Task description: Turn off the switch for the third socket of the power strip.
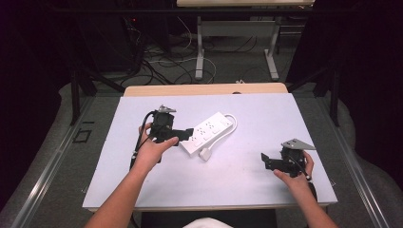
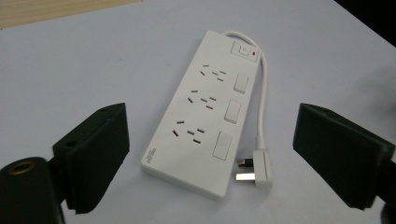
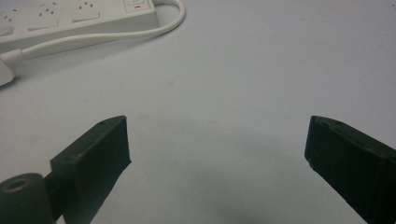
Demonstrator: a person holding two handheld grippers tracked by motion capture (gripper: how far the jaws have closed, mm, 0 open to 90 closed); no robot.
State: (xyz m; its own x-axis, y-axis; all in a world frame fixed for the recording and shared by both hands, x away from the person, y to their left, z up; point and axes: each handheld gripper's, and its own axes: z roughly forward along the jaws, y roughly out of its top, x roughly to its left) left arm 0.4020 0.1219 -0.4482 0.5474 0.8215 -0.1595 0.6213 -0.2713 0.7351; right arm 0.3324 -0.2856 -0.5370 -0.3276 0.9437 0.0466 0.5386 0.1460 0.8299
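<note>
Hands rest apart, your left gripper [image 1: 186,133] released beside the power strip [image 1: 206,132], right gripper [image 1: 264,158] released near the table's [image 1: 266,114] right edge; the left gripper view shows the plug's [image 2: 254,169] prongs.

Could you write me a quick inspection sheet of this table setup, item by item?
Surface: pale mat on a wooden table.
Job's things: white power strip lying flat, three sockets up; its plug lies beside it.
Clutter: nothing seen.
Grippers: left gripper open, at the strip's end, nothing between the jaws; right gripper open over bare mat.
Cables: strip's white cord curls alongside it; black cable trails from the left gripper.
Surroundings: floor wires, another table's legs.
</note>
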